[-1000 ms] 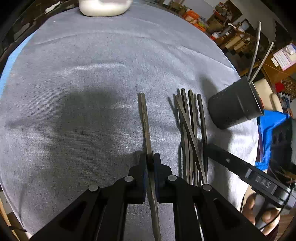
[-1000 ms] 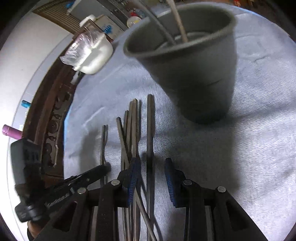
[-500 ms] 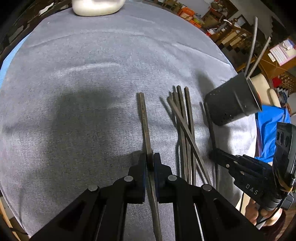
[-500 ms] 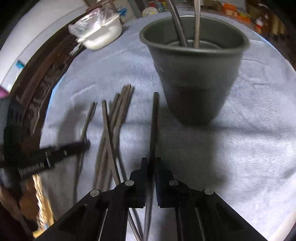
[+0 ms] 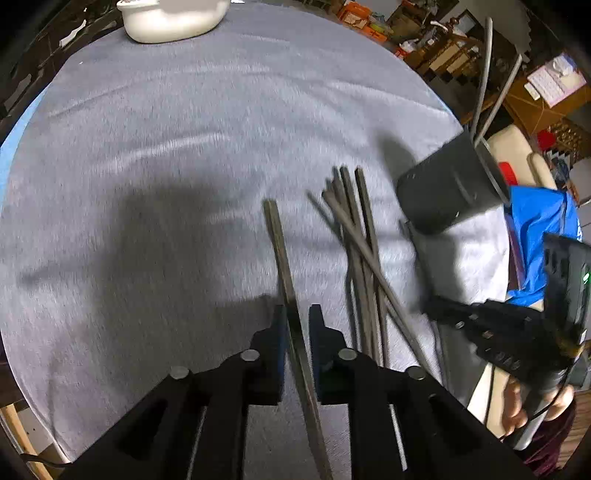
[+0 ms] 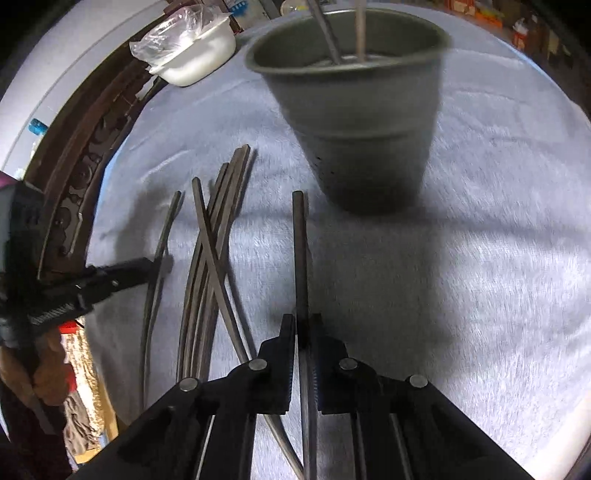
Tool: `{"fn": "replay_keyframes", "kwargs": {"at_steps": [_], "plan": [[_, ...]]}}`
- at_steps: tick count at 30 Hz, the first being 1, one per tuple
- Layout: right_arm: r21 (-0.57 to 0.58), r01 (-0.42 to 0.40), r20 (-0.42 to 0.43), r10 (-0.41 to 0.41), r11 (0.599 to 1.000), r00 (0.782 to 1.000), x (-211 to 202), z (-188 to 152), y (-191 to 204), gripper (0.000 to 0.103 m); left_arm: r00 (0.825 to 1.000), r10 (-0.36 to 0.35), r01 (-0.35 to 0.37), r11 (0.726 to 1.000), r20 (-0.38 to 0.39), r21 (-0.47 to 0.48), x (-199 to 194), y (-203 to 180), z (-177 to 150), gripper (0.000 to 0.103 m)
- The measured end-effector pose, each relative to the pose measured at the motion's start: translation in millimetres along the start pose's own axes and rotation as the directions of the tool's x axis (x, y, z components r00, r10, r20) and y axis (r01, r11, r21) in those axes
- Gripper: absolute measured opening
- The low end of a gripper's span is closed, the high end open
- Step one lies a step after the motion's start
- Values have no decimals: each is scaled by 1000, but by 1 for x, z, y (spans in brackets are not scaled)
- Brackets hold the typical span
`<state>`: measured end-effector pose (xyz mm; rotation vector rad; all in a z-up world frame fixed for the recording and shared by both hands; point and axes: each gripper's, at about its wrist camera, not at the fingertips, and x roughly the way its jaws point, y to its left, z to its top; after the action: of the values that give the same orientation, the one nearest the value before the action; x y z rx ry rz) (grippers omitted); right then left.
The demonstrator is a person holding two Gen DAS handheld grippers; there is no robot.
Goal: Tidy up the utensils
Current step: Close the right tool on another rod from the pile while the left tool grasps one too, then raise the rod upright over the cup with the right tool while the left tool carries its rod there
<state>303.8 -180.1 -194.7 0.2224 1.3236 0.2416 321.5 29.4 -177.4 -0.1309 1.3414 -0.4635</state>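
From the left wrist view, the left tongs (image 5: 295, 325) are closed to a narrow gap around a single dark chopstick (image 5: 277, 243), which runs between the pads and points away across the grey cloth (image 5: 184, 147) that covers the table; a slim gap shows on the right side of the stick, so how firm the grip is cannot be told. Just to the right lies a loose bundle of chopsticks (image 5: 356, 236) on the cloth, some crossing one another. Farther right stands a dark cup (image 5: 447, 192) with two sticks rising out of it. At the right edge the right tongs (image 5: 439, 308) show from the side, in the person's hand (image 5: 517, 406). A white bowl (image 5: 173, 18) sits at the far edge of the table. From the right wrist view, the right tongs (image 6: 303, 328) are pinched shut on another chopstick (image 6: 300, 243), whose far end points toward the base of the grey cup (image 6: 362, 122); that tip lies near the cup but apart from it. Two sticks stand inside the cup. The bundle (image 6: 218, 229) lies to the left on the cloth (image 6: 498, 221), and beyond it, at the left, the left tongs (image 6: 159, 264) meet their own separate stick (image 6: 162, 236). The white bowl (image 6: 195, 59), with plastic wrap over it, is at the far left.
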Motion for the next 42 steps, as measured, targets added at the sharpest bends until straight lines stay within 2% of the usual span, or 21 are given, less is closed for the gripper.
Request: {"fn": "replay_keyframes", "kwargs": {"at_steps": [2, 7, 13, 14, 17, 19, 26, 31, 34, 38, 42], "plan": [[-4, 29, 10, -29, 1000, 1000, 1, 2, 5, 11, 1000, 14, -14, 1000, 2, -3, -2, 0, 5, 34], [-10, 88, 33, -87, 996, 996, 4, 14, 10, 11, 999, 38, -38, 999, -21, -33, 6, 2, 16, 35], [27, 89, 58, -90, 996, 994, 8, 25, 12, 11, 998, 51, -53, 996, -26, -72, 25, -5, 27, 34], [29, 84, 63, -86, 996, 994, 8, 26, 11, 11, 998, 59, -61, 995, -28, -78, 25, -5, 27, 32], [18, 82, 74, -83, 996, 994, 8, 26, 11, 9, 996, 84, -86, 992, -29, -92, 24, -3, 25, 13], [17, 77, 87, -78, 997, 993, 6, 24, 10, 8, 998, 66, -68, 992, -22, -107, 23, 0, 26, 8], [-29, 14, 195, -8, 999, 981, -35, 11, 10, 8, 997, 60, -54, 993, 54, -105, 0, 1, 21, 7], [-77, -40, 321, 63, 996, 945, -82, 3, 12, 7, 986, 60, -50, 996, 154, -70, -43, -14, 23, 7], [-96, -57, 406, 92, 994, 909, -107, -3, 11, 7, 970, 55, -48, 998, 236, -35, -75, -26, 24, 7], [-98, -75, 511, 115, 992, 852, -135, -5, 6, 7, 942, 43, -48, 999, 334, 5, -111, -44, 21, 6], [-81, -92, 591, 122, 992, 797, -158, -9, -2, 7, 915, 30, -42, 999, 403, 21, -134, -56, 24, 6]]}}
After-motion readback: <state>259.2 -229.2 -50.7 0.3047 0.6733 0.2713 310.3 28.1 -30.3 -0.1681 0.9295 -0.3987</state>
